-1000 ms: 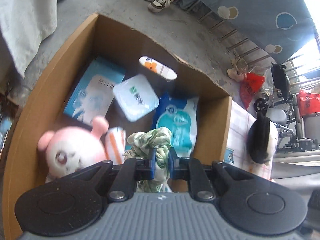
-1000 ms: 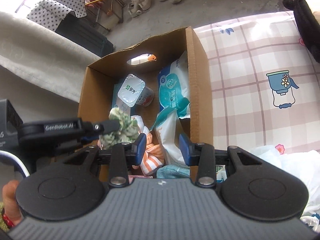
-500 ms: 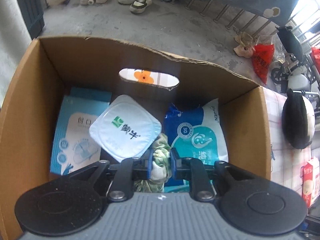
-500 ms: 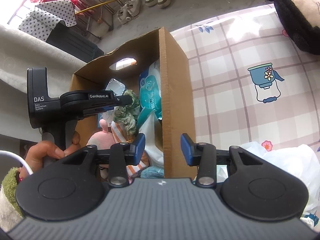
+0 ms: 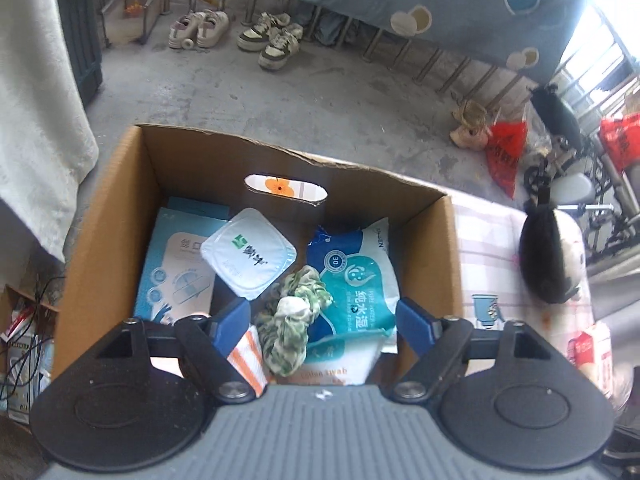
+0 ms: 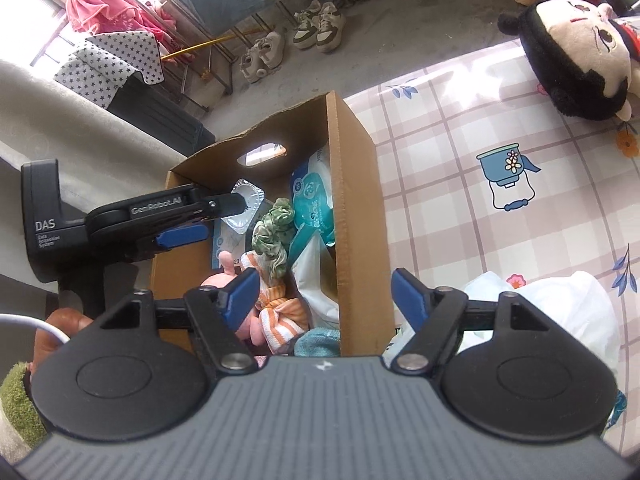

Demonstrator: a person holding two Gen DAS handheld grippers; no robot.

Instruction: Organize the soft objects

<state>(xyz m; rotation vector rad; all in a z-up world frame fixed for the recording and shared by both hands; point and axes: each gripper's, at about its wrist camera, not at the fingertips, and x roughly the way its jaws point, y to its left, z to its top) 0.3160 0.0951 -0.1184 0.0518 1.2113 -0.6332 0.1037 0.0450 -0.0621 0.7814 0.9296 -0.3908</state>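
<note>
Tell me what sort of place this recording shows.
Likely a home balcony or covered yard: sneakers on bare concrete, pink laundry hanging by a railing, a cardboard box beside a checked tablecloth.

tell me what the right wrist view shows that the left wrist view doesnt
Only the right wrist view shows the plush doll's face, a pink plush toy low in the box, and the left gripper seen from the side, its fingers opening.

Only the left wrist view shows red plastic bags on the floor and the printed face of the wet wipes pack.

Both show the cardboard box, the green scrunchie lying loose inside, touching no fingers, the sealed cup and the checked tablecloth.
</note>
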